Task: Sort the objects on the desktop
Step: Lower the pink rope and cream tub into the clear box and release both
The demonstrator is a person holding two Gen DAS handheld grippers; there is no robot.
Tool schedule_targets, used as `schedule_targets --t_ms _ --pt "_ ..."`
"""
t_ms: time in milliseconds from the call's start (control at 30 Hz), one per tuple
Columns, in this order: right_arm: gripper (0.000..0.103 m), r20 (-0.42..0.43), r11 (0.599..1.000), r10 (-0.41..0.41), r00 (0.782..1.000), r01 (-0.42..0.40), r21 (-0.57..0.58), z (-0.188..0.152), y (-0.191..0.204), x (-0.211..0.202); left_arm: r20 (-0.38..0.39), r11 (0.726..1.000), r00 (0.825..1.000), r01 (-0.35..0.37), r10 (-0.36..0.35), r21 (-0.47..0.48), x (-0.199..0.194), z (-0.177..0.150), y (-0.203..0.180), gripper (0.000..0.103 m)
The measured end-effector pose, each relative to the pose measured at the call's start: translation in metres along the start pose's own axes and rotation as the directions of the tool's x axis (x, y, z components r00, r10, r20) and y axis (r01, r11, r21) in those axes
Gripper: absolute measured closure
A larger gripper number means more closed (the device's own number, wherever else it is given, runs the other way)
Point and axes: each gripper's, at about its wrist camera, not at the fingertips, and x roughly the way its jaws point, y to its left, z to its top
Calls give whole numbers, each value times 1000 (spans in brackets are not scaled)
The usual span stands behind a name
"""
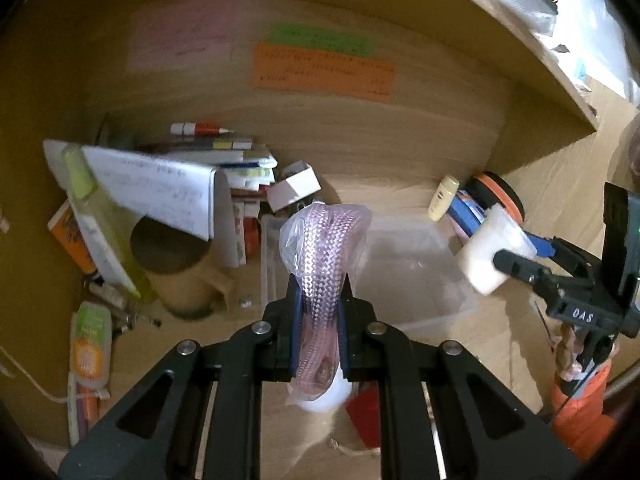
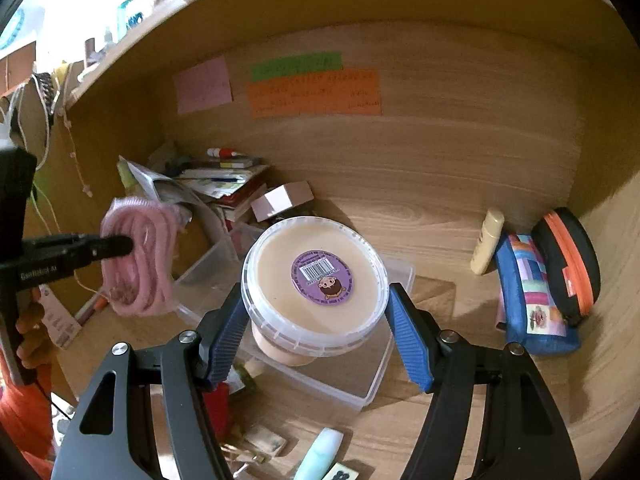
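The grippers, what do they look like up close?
Both grippers, left and right, are black frames with triangular cut-outs and silver bolts. Their fingers wear ribbed blue pads. White lettering marks each gripper's side. The person's sleeve is orange.

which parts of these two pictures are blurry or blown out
Left wrist view: the paper stack at left is motion-smeared, the pink cable in the left gripper stays fairly sharp. Right wrist view: the top-left shelf is blown out white, the tub is sharp, the cable soft.
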Motion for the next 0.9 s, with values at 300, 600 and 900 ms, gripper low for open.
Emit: schedule_targets --t_ms 300,600,900 --pt "38 -109 1000 -10 994 9 -8 -4 -8 46 -80 1000 997 -14 15 11 58 16 1 89" --pt "38 -235 998 -18 972 5 -55 -18 -8 88 -187 1000 982 -5 8 19 102 16 4 89" --pt "38 -288 994 -43 957 13 -105 -23 -6 117 -245 997 968 -41 56 66 124 12 1 90"
